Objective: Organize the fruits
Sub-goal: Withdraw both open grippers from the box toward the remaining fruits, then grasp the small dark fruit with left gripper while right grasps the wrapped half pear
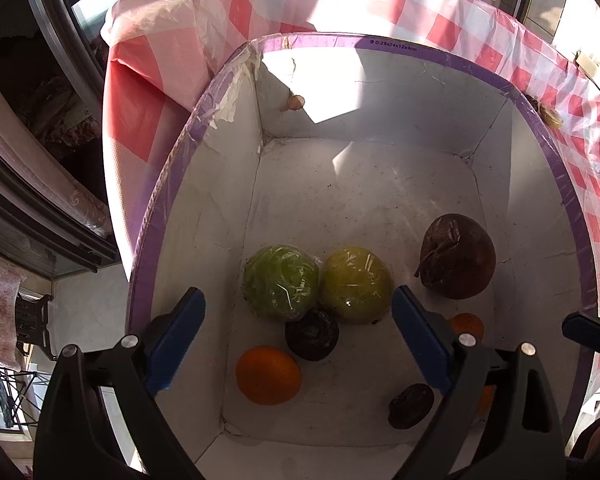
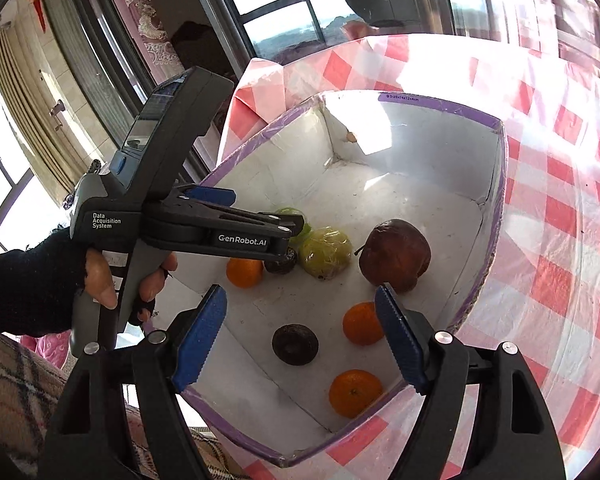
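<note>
Looking through the left wrist view: the left gripper [image 1: 298, 328] hangs over the box [image 1: 400, 46], jaws spread wide and empty. Below lie two wrapped green fruits [image 1: 281, 282], an orange [image 1: 268, 374], a small dark fruit [image 1: 311, 334] and a shrivelled brown apple [image 1: 458, 258]. Risk: closing here could squash the soft dark fruit or tear the film wrap.

Right wrist view: the right gripper [image 2: 300, 338] has its jaws about two-thirds open, holding nothing, above the near end of the box on the checked desk [image 2: 560, 240]. Two more oranges [image 2: 362, 323] and another dark fruit [image 2: 295, 344] sit beneath; a nudge could roll them.
</note>
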